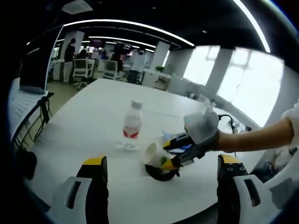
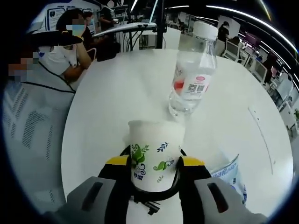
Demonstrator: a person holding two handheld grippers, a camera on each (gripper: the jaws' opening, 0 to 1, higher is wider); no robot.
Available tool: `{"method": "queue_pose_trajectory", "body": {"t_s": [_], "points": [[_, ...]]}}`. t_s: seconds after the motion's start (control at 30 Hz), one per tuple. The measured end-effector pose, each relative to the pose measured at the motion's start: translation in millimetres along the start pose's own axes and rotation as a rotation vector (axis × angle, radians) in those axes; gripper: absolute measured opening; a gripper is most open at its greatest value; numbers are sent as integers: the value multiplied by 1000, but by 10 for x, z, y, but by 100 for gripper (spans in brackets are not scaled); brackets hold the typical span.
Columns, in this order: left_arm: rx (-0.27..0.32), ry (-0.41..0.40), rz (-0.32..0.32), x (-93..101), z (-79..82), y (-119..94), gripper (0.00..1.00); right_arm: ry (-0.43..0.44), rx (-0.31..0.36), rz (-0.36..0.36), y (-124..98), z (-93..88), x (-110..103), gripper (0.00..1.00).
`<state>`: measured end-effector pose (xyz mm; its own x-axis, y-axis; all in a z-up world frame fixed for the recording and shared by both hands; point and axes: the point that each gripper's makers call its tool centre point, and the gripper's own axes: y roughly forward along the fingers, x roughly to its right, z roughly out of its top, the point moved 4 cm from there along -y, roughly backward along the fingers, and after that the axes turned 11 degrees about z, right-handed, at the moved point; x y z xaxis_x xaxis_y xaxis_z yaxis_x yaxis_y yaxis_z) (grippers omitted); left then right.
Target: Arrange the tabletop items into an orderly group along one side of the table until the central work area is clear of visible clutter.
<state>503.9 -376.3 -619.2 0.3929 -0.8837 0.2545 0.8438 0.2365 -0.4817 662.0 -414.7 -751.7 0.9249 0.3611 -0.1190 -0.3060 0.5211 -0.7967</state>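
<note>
Right gripper [image 2: 156, 170] has its yellow-tipped jaws pinched on a paper cup [image 2: 155, 154], white with green leaf print, rim toward the water bottle [image 2: 192, 70]. Cup sits over a black ring-shaped object [image 2: 152, 200] on the white table [image 2: 103, 107]. Bottle stands upright just beyond the cup, red label, white cap. Blue-white packet [image 2: 229, 175] lies right of the cup. Left gripper [image 1: 161, 170] hangs over the near table edge, jaws spread wide, nothing between them; from there the cup [image 1: 155, 154] shows just right of the bottle [image 1: 132, 125], held by the gloved hand's [image 1: 202, 125] gripper.
</note>
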Motion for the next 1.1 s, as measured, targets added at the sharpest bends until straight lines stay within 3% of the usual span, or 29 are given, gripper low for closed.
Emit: {"method": "queue_pose_trajectory", "body": {"t_s": [0.27, 0.73, 0.87, 1.1], "points": [[3, -18, 9, -17, 0, -10, 94, -13, 18, 0, -32, -4, -20, 35], [-2, -42, 9, -19, -12, 5, 93, 40, 151, -51, -307, -39, 42, 35], [-13, -42, 6, -12, -37, 8, 93, 52, 200, -85, -373, -6, 154, 35], [-17, -60, 8, -31, -54, 6, 92, 134, 377, -185, -500, 92, 434, 35]]}}
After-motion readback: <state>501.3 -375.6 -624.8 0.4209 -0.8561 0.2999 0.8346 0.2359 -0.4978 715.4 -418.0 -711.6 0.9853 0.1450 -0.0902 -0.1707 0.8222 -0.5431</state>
